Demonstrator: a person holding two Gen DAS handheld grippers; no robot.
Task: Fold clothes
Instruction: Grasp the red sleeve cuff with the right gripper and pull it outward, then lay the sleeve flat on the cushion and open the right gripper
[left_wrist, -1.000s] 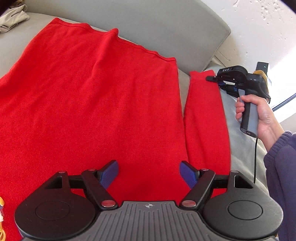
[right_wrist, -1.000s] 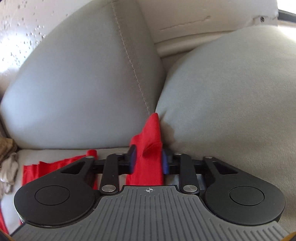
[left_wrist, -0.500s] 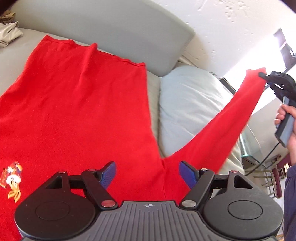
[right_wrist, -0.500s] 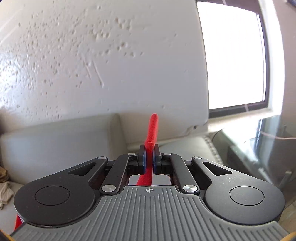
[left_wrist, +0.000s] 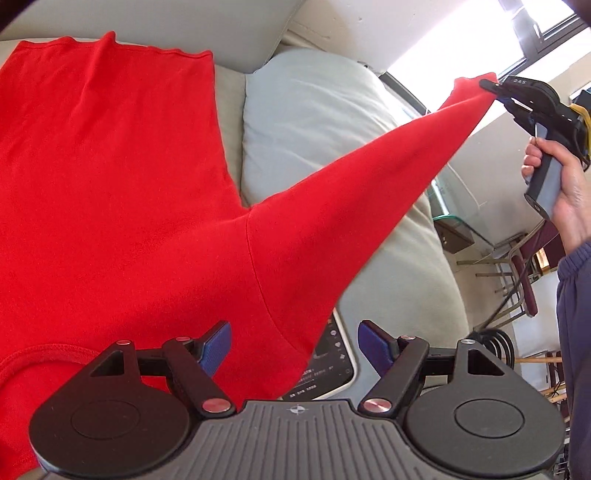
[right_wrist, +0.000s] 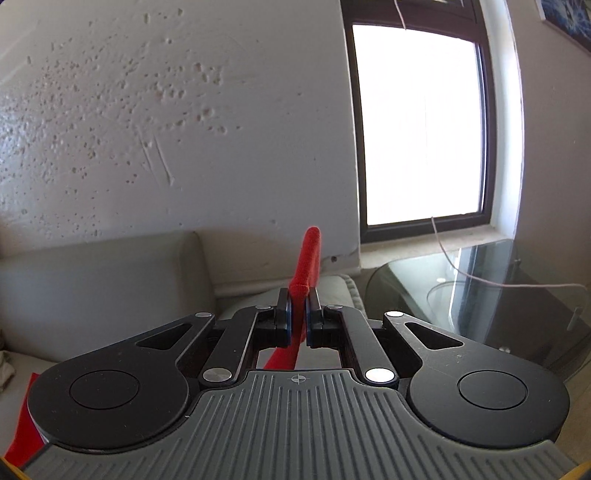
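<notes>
1. At the far left of the left wrist view, the red shirt (left_wrist: 110, 177) lies spread flat on the grey sofa (left_wrist: 229, 122), its hem towards the backrest and its neckline curving just beside the left gripper's left finger.
2. The left gripper (left_wrist: 293, 345) hangs low over the shirt's shoulder with its jaws wide apart; the blue pads (left_wrist: 216, 345) touch nothing, and the cloth passes under the gap between them.
3. Below the sleeve, at the sofa's edge, part of a white device with a dark display (left_wrist: 332, 363) shows.
4. A pale cushion (left_wrist: 310, 110) sits to the right of the shirt's body, under the raised sleeve.
5. The sleeve (left_wrist: 369, 177) runs taut from the shoulder seam up to the right, off the sofa.
6. The right gripper (left_wrist: 487, 85), held in a hand (left_wrist: 569, 192) with a dark blue cuff, is clamped on the sleeve's cuff end.
7. In the right wrist view, that gripper (right_wrist: 298, 317) pinches the red cuff (right_wrist: 308, 258), which sticks up past the closed pads; a window (right_wrist: 417, 125) and a glass table (right_wrist: 480, 288) lie to the right.
</notes>
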